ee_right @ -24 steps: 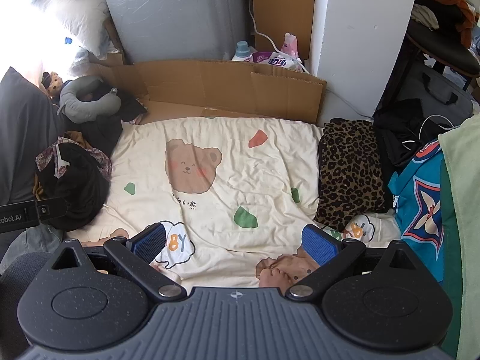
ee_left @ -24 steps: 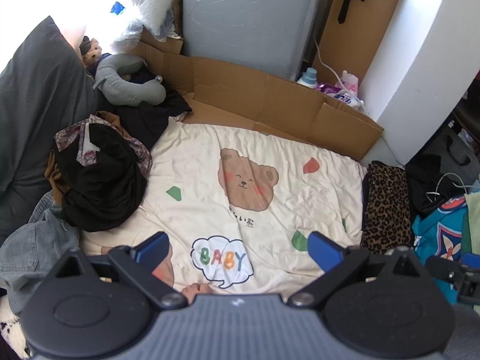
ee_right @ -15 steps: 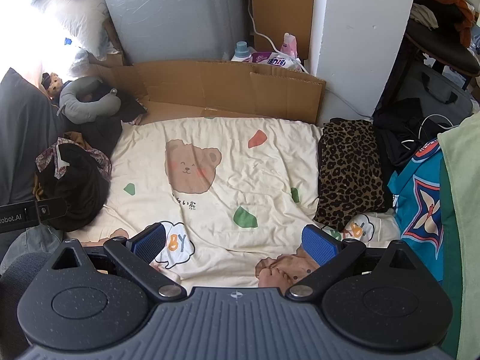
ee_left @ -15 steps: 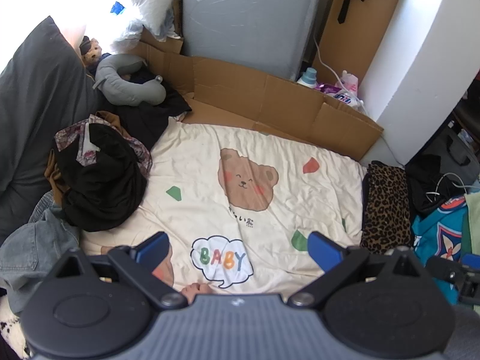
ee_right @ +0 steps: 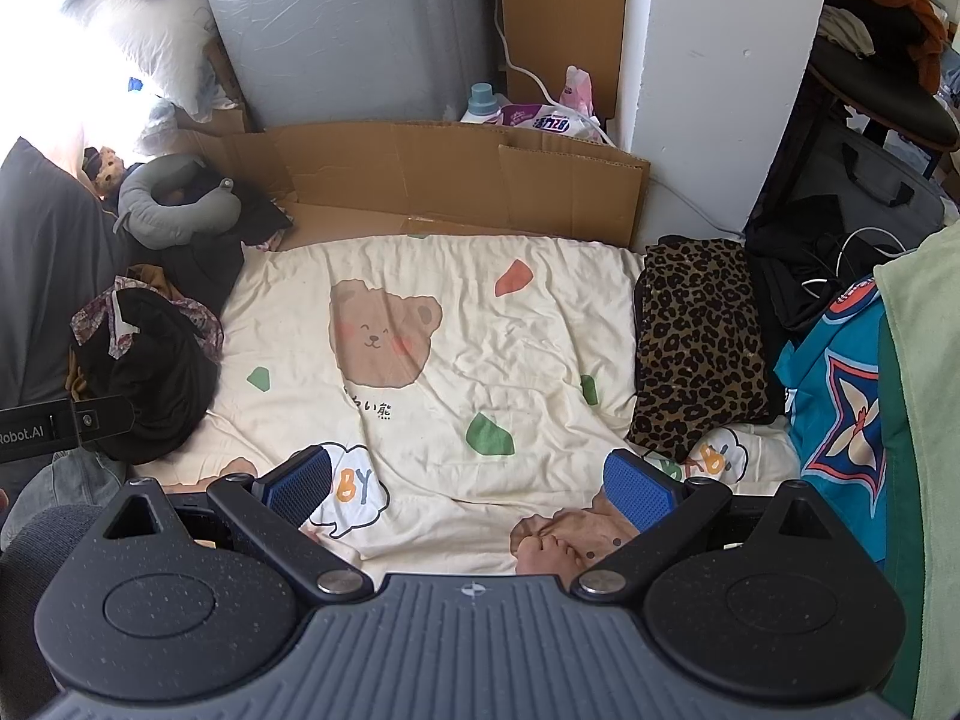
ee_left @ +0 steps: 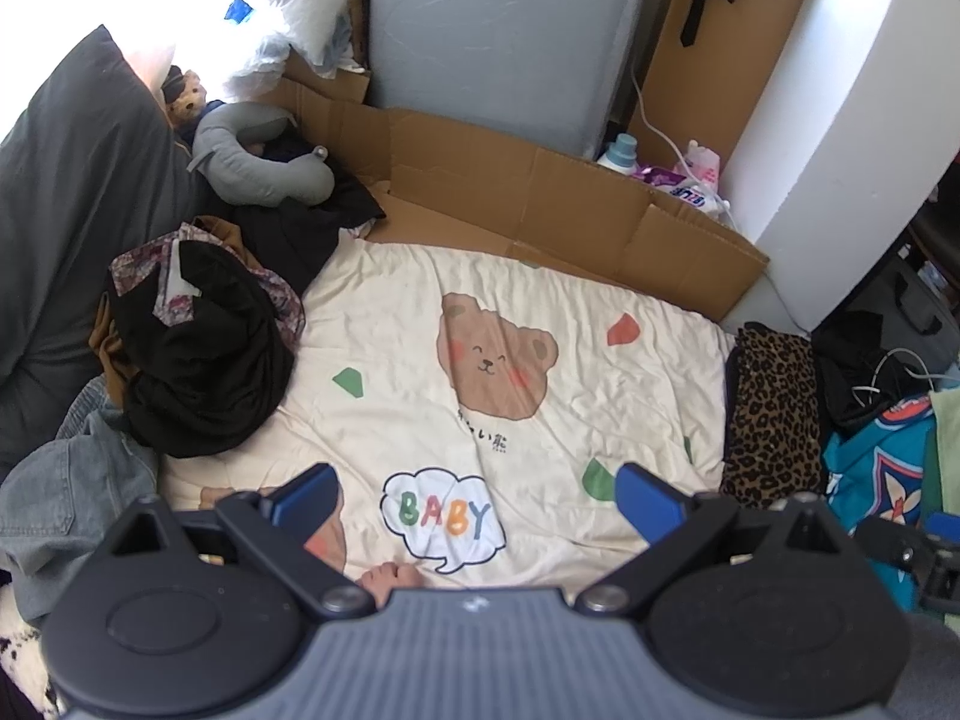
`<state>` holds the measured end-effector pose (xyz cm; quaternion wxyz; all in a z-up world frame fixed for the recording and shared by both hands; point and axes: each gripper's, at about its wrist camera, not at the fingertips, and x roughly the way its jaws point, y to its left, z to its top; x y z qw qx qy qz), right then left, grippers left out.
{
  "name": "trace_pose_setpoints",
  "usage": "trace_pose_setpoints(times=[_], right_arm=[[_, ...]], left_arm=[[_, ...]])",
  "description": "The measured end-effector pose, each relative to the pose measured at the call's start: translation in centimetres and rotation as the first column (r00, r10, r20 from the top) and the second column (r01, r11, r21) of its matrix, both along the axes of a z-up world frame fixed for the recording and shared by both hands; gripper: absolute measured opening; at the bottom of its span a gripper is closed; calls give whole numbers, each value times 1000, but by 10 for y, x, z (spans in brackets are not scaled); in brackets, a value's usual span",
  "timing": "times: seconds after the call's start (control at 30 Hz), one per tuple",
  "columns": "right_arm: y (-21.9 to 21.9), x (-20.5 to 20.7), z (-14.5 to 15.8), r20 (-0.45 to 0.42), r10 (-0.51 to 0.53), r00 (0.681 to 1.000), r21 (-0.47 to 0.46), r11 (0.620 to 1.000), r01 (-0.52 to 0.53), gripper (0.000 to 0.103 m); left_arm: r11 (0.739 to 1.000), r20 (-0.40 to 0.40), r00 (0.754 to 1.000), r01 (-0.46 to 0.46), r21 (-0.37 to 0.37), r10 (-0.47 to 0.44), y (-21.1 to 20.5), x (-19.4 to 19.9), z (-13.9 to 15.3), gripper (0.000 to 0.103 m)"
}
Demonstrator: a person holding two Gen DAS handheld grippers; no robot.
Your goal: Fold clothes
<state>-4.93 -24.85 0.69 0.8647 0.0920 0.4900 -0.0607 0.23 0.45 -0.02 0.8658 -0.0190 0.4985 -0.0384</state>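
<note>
A heap of unfolded clothes lies at the left of a cream bear-print blanket: a black garment on top, a floral piece under it, blue jeans nearer me. The black garment also shows in the right wrist view. A folded leopard-print garment lies at the blanket's right edge. My left gripper is open and empty above the blanket's near edge. My right gripper is open and empty, also above the near edge.
A cardboard wall borders the far side, with a grey fridge and white pillar behind. A grey neck pillow and dark cushion lie at left. A blue patterned cloth and black bags sit at right.
</note>
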Motion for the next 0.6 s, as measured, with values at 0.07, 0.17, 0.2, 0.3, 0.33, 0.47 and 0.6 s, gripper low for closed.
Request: trace_pose_setpoints(times=[0.07, 0.17, 0.2, 0.3, 0.33, 0.47, 0.6], right_arm=[[-1, 0, 0, 1, -1, 1000, 0, 1000, 1, 100], [-1, -1, -1, 1, -1, 1000, 2, 1000, 1, 100], [-1, -1, -1, 1, -1, 1000, 2, 1000, 1, 100], [-1, -1, 0, 1, -2, 1000, 1, 1000, 2, 100], [-1, 0, 0, 1, -2, 1000, 1, 1000, 2, 100], [0, 0, 0, 3, -4, 1000, 4, 1000, 4, 100], [0, 1, 0, 2, -5, 1000, 6, 1000, 5, 100]], left_arm=[[1000, 0, 1000, 2, 0, -2, 0, 0, 0, 100], [1000, 0, 1000, 4, -3, -4, 0, 0, 0, 100], [1000, 0, 1000, 4, -3, -4, 0, -1, 0, 100], [1000, -1, 1000, 10, -7, -10, 2, -1, 0, 100], [1000, -1, 1000, 11, -7, -11, 2, -1, 0, 100], [1000, -2, 1000, 12, -7, -12, 3, -1, -1, 100], [1000, 0, 1000, 19, -3, -19, 2, 0, 0, 100]])
